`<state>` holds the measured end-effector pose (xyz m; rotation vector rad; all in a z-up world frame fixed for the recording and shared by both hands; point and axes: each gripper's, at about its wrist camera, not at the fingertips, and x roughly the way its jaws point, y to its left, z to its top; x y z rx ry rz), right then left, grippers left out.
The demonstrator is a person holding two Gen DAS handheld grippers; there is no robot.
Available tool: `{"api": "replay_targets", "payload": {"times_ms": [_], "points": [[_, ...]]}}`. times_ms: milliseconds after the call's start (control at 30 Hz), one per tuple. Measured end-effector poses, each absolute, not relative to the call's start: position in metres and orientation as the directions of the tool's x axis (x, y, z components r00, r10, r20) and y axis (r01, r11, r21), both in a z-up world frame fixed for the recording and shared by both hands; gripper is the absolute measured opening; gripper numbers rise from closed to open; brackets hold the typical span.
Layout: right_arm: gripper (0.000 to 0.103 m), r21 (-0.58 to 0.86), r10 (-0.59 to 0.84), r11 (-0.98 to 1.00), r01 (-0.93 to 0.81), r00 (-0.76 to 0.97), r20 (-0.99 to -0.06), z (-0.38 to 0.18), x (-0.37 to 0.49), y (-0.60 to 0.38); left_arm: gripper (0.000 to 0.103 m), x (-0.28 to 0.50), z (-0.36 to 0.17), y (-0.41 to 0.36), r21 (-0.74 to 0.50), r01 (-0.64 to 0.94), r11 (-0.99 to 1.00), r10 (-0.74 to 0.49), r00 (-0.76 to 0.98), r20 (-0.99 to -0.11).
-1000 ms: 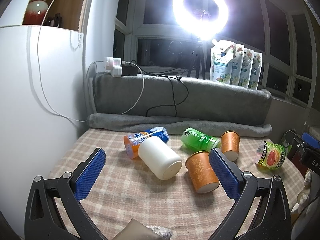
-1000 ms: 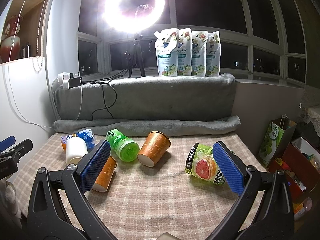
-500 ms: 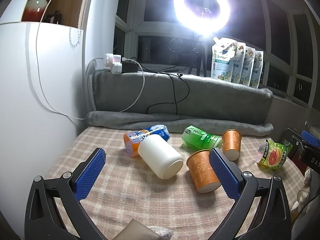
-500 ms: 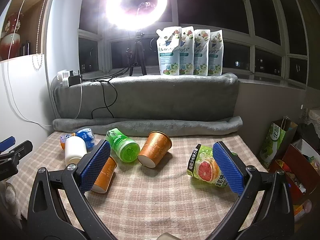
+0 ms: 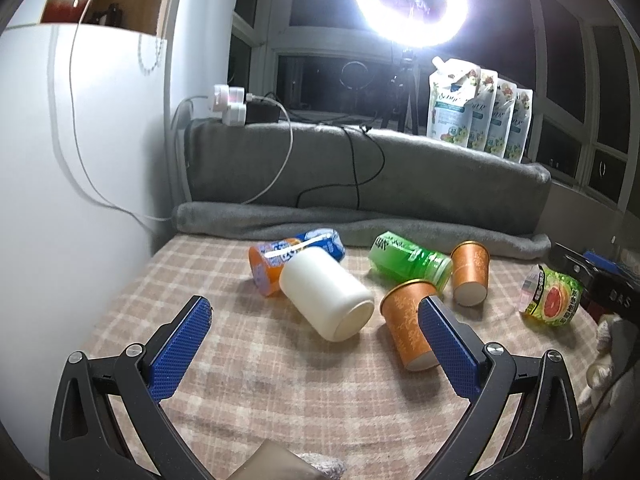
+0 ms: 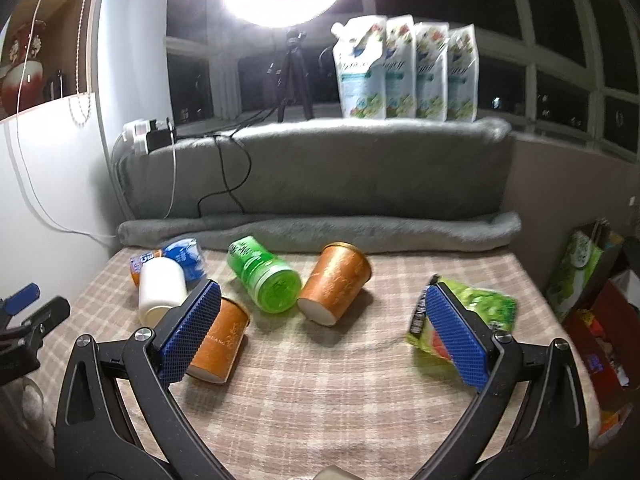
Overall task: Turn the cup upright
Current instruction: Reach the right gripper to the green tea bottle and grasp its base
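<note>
Two orange paper cups lie on their sides on the checked cloth. The far orange cup (image 6: 336,284) (image 5: 470,266) lies ahead of my right gripper (image 6: 320,330), base toward me. The near orange cup (image 5: 406,326) (image 6: 218,338) lies by my left gripper's right finger and behind my right gripper's left finger. My left gripper (image 5: 316,350) is open and empty, low over the cloth. My right gripper is open and empty. The white cup (image 5: 326,294) (image 6: 160,288) lies on its side too.
A green bottle (image 6: 264,276) (image 5: 408,258), a blue-orange bottle (image 5: 294,256) and a grapefruit snack bag (image 6: 468,320) (image 5: 554,298) lie on the cloth. A grey rolled blanket (image 6: 320,232) bounds the back. A white wall (image 5: 60,200) stands left. Boxes (image 6: 600,320) stand right.
My right gripper has moved forward and down toward the cups, so they look larger. The left gripper has barely shifted. Both stay open.
</note>
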<state>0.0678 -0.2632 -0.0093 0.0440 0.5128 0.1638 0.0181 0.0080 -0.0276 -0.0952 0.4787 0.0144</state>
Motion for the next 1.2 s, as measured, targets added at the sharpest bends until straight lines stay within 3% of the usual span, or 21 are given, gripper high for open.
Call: {"api": "replay_targets", "payload": {"times_ms": [200, 433, 767, 1067, 1200], "points": [[0.103, 0.102, 0.241, 0.969, -0.223, 0.792, -0.561, -0.017, 0.107, -0.251, 0.102, 0.022, -0.04, 0.017, -0.115, -0.047, 0.992, -0.019, 0.856, -0.516], [0.103, 0.077, 0.303, 0.935, -0.346, 0.668, -0.68, -0.03, 0.167, -0.22, 0.102, 0.036, -0.068, 0.031, -0.228, -0.033, 0.973, -0.122, 0.767, -0.63], [0.103, -0.029, 0.239, 0.887, -0.461, 0.512, -0.825, -0.055, 0.242, -0.167, 0.102, 0.043, -0.094, 0.037, -0.275, -0.046, 0.96, -0.168, 0.692, -0.703], [0.096, -0.052, 0.17, 0.869, -0.493, 0.396, -0.902, -0.092, 0.287, -0.142, 0.102, 0.046, -0.101, 0.049, -0.265, -0.089, 0.96, -0.135, 0.682, -0.719], [0.081, -0.069, 0.139, 0.86, -0.505, 0.364, -0.921, -0.106, 0.296, -0.134, 0.102, 0.048, -0.102, 0.051, -0.255, -0.097, 0.962, -0.122, 0.683, -0.721]]}}
